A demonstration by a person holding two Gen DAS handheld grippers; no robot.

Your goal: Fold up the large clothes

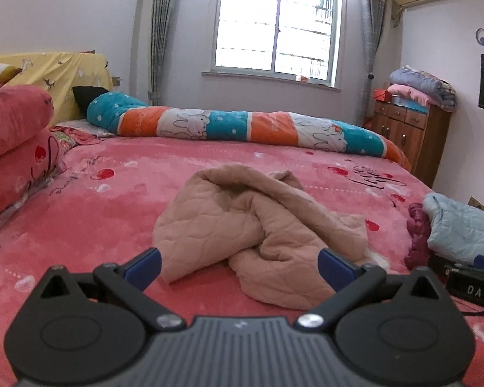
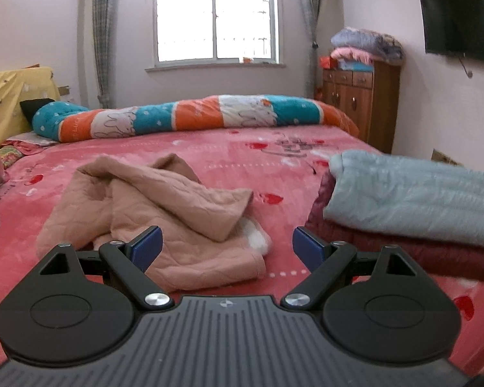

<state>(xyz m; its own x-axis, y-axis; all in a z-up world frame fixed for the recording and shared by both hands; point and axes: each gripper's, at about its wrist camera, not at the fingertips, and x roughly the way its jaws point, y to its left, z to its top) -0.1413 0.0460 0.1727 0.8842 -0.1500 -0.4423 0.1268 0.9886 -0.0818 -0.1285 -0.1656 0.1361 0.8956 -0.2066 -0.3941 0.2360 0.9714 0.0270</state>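
Note:
A tan quilted garment (image 1: 251, 222) lies crumpled in a heap on the pink bed (image 1: 113, 213); in the right wrist view the same garment (image 2: 151, 213) sits left of centre with a white lining patch showing at its near right edge. My left gripper (image 1: 238, 266) is open, its blue pads wide apart just in front of the heap's near edge, holding nothing. My right gripper (image 2: 227, 248) is open too, its left pad over the garment's near corner, its right pad beside a stack of folded clothes.
Folded clothes, light blue (image 2: 419, 193) on dark red (image 2: 403, 251), lie at the bed's right edge. A rolled blue, orange and white quilt (image 1: 242, 125) runs along the far side. Pink pillows (image 1: 13, 148) stand left. A wooden cabinet (image 1: 409, 135) and wall TV (image 2: 461, 22) are at right.

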